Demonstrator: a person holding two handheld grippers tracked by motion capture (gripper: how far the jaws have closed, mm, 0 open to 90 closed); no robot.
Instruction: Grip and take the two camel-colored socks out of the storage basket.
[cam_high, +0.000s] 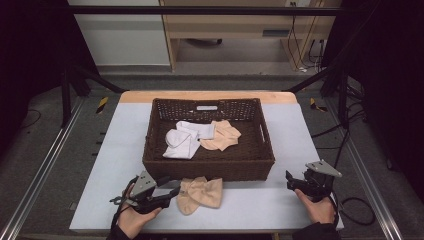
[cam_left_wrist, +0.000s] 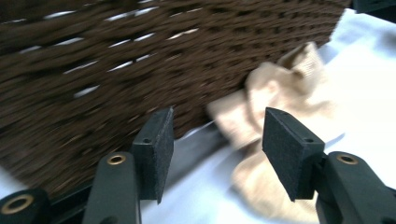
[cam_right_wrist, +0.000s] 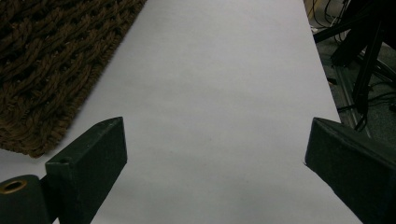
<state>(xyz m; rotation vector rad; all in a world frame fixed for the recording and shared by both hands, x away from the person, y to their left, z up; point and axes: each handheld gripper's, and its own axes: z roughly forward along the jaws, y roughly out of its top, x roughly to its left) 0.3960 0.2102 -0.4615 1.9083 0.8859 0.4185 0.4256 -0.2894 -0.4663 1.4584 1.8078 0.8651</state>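
Note:
A crumpled beige sock (cam_high: 201, 194) lies on the white table just in front of the brown wicker basket (cam_high: 207, 167). My left gripper (cam_high: 172, 189) is at the sock's left edge, open, with nothing between its pads. In the left gripper view the sock (cam_left_wrist: 275, 93) lies just beyond the open left gripper (cam_left_wrist: 217, 126), against the basket wall (cam_left_wrist: 116, 56). Inside the basket lie white socks (cam_high: 182, 142) and a beige sock (cam_high: 220, 135). My right gripper (cam_high: 289, 179) rests at the table's front right, open and empty. In its own view the right gripper (cam_right_wrist: 215, 135) stands wide over bare table, with the basket's corner (cam_right_wrist: 46, 60) at the left.
The table (cam_high: 295, 135) has free strips left and right of the basket. Its right edge (cam_right_wrist: 327, 84) drops to a floor with cables and metal frame legs. A dark frame bar (cam_high: 200, 10) crosses overhead at the back.

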